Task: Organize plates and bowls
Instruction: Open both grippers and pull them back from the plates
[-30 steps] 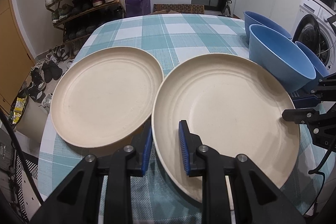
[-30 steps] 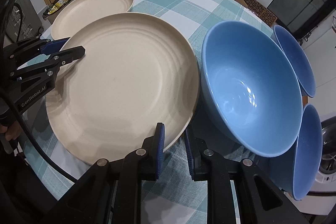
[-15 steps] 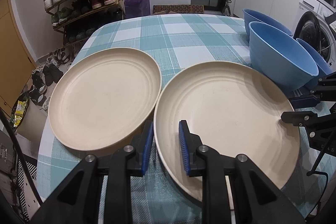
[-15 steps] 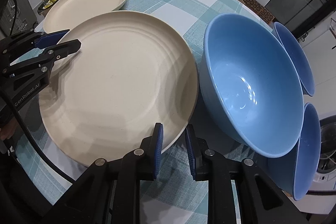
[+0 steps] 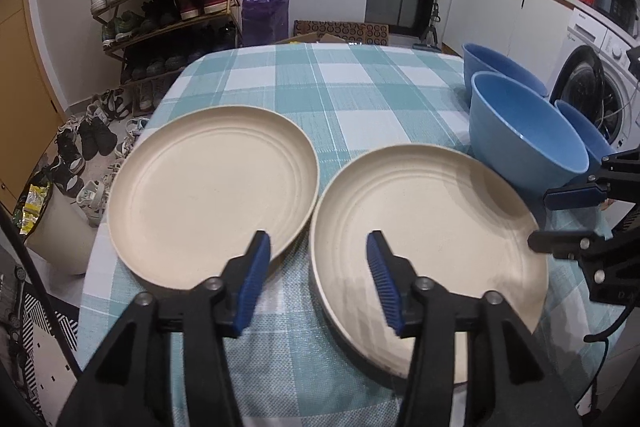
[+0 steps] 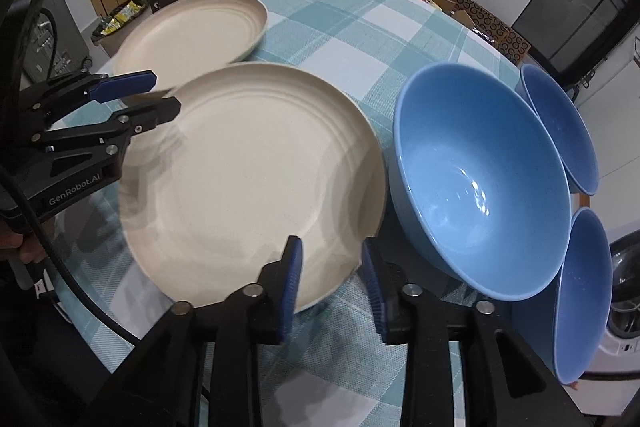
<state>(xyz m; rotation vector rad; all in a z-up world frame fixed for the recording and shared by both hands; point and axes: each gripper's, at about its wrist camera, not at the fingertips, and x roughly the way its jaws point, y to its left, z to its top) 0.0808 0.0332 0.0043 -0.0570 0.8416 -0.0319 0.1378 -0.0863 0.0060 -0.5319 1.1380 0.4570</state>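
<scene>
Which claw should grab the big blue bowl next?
Probably right. The right claw is open beside the big blue bowl; the left claw sits across the near plate.

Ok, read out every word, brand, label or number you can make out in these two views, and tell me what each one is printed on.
"GenRobot.AI": white lettering on the black body of the left gripper, seen in the right wrist view.
Partial white letters on the black body of the right gripper in the left wrist view: cut off, unreadable.
Small badge on the white washing machine: too small to read.
Cream round plates, blue bowls and checked tablecloth carry no text.
</scene>
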